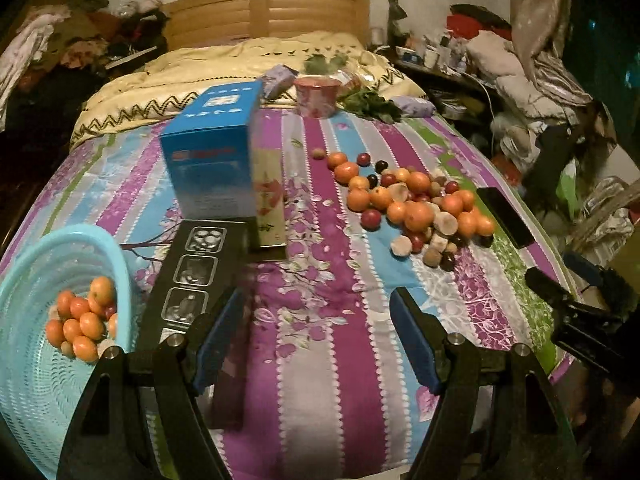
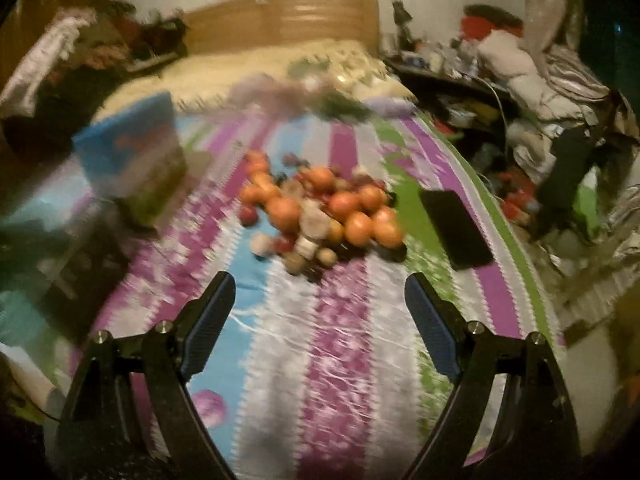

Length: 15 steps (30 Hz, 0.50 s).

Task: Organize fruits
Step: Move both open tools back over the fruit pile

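Cluttered bedroom, dim and yellow-lit; bed under a sheet striped purple, blue, grey and green, wooden headboard at the far end. Loose fruit pile on the sheet right of centre: oranges mixed with small dark red and pale brown fruits. Black phone just beside the pile, to its right. Blue box upright left of centre, a flat black box lying before it. Turquoise basket at lower left, tilted, with several oranges inside. Left gripper with fingers spread wide, empty, only bare sheet between them. Right gripper likewise spread wide and empty, aimed at the pile; right wrist view blurred.
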Available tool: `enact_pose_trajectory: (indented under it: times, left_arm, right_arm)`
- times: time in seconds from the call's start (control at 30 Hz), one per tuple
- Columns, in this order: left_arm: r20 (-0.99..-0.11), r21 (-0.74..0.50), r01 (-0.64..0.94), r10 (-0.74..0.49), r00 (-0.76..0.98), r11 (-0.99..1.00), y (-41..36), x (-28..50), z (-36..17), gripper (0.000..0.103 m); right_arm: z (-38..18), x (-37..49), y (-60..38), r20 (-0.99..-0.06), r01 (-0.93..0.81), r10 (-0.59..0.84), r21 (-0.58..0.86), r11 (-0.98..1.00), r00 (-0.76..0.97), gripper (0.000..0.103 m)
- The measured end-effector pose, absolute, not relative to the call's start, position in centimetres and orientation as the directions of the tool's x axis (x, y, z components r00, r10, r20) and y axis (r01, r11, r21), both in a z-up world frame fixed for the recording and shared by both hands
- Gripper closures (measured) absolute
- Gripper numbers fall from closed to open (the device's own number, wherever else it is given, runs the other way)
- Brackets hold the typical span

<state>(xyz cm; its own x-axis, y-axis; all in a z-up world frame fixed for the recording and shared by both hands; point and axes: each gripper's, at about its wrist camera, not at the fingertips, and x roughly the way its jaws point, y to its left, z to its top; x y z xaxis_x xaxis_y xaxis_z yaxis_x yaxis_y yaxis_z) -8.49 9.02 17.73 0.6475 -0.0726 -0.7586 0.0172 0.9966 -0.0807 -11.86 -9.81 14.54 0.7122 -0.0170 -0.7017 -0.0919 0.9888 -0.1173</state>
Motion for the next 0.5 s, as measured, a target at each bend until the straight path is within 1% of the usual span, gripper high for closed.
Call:
enact_pose_trajectory:
  times: [0.23, 0.5]
  left_arm:
    - [-0.760, -0.056, 0.027, -0.060, 0.647, 0.998, 8.0, -8.6, 18.0, 0.026]
    - [-0.758, -0.034, 0.045, -0.055, 0.650, 0.998, 7.2, -8.3, 18.6, 0.026]
  right_arm:
    - [13.6, -12.0, -10.6, -0.730, -0.090, -0.060, -0.164, 0.982, 0.681, 0.016]
    - [13.6, -11.9, -11.0, -0.730, -0.084, -0.054, -0.151, 0.985, 0.681, 0.016]
